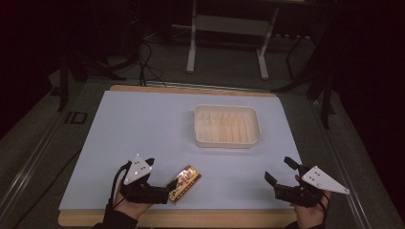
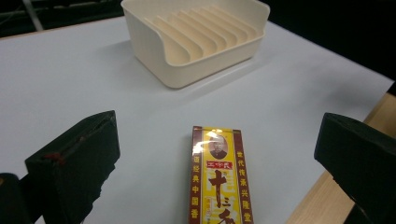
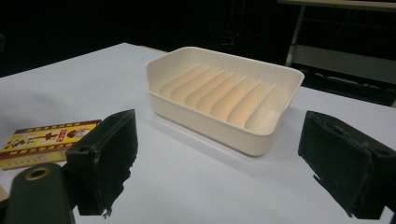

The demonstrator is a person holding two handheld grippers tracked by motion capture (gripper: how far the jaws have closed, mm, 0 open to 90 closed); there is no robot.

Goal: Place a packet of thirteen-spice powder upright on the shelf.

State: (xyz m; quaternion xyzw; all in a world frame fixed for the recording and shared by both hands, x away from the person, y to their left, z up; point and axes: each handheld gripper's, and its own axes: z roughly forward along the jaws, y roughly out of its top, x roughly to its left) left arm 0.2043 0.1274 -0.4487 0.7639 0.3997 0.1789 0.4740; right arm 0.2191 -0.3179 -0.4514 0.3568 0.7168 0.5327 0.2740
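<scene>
Black jaws of my left gripper (image 2: 210,154) stand wide apart, and between them the yellow-and-red box (image 2: 220,179) lies flat on the white worktop (image 1: 143,138), untouched by either jaw. Up at one o'clock from it sits the cream ribbed tray (image 1: 226,126), well apart. My right gripper (image 1: 282,171), over at three o'clock, gapes wide too, holding nothing.

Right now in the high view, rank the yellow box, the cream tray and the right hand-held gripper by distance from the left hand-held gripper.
1. Yellow box, just right of the left hand-held gripper.
2. Right hand-held gripper, across the near edge.
3. Cream tray, farther back, right of centre.
</scene>
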